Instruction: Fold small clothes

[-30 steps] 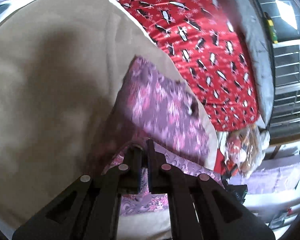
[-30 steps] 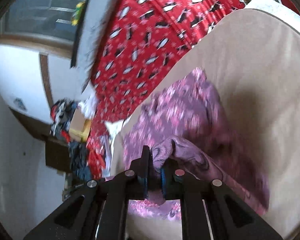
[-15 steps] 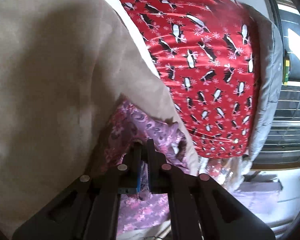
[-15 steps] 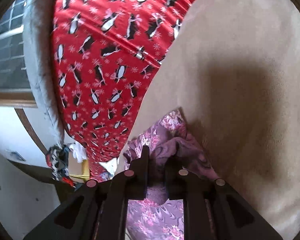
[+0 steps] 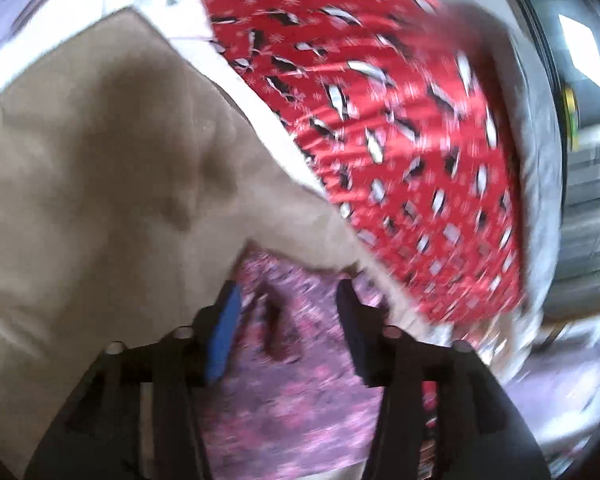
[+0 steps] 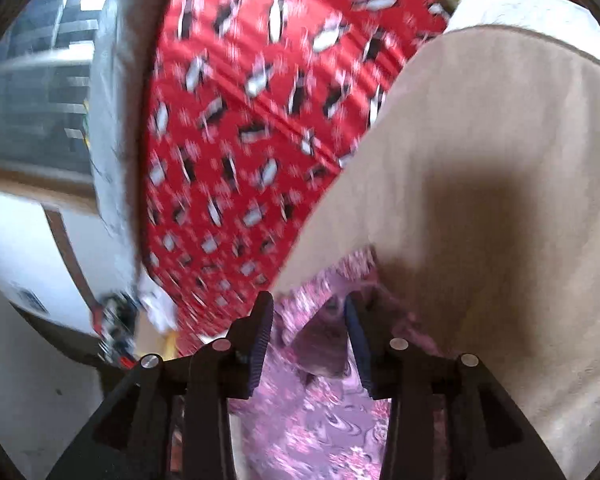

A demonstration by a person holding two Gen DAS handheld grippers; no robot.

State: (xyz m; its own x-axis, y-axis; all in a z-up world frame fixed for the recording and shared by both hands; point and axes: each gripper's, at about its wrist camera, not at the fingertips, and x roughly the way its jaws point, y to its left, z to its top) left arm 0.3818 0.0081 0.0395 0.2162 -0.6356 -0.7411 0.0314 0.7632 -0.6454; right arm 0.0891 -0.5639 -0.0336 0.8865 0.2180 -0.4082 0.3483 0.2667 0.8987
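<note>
A small purple and pink patterned garment [image 5: 300, 360] lies on a tan blanket [image 5: 100, 200], close under both grippers. In the left wrist view my left gripper [image 5: 288, 300] has its jaws opening, spread apart above the cloth, and the pads do not press on it. In the right wrist view my right gripper [image 6: 308, 312] is also opening over the same garment [image 6: 320, 392]; a fold of the cloth sits between the fingers, loose. Both views are blurred by motion.
A red fabric with a black and white penguin print [image 5: 400, 140] lies beside the tan blanket [image 6: 480, 200], with a grey padded edge [image 5: 540, 200] past it. A window [image 6: 40, 100] and floor clutter [image 6: 116, 332] lie beyond.
Both grippers were shut on the purple garment and carried it across the tan blanket; now both have opened and let the cloth drop onto the blanket.
</note>
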